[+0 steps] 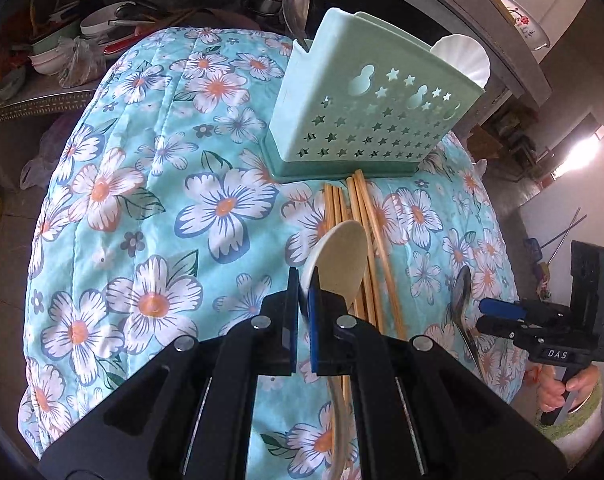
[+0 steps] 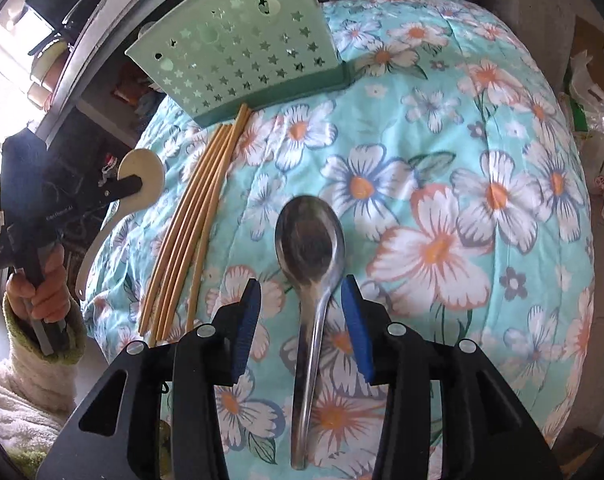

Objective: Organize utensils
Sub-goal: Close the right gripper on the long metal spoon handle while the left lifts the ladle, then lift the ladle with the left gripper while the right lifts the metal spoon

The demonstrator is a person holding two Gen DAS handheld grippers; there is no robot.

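Observation:
My left gripper (image 1: pixel 303 300) is shut on a cream plastic spoon (image 1: pixel 337 256), held above the floral cloth; it also shows in the right wrist view (image 2: pixel 142 176). My right gripper (image 2: pixel 300 300) is open, its blue pads either side of the neck of a steel spoon (image 2: pixel 309 236) that lies on the cloth; the spoon also shows in the left wrist view (image 1: pixel 461 292). Several wooden chopsticks (image 1: pixel 365 232) (image 2: pixel 198 208) lie in front of the green star-holed utensil holder (image 1: pixel 365 108) (image 2: pixel 238 60). The holder holds a steel spoon (image 1: pixel 296 0) and a white spoon (image 1: pixel 465 60).
The blue floral cloth (image 1: pixel 162 200) (image 2: pixel 461 160) covers a rounded table. Shelves with bowls and pans (image 1: pixel 82 36) stand behind it on the left. A grey ledge (image 1: pixel 501 40) runs behind the holder. Plastic bags (image 2: pixel 593 120) lie on the right.

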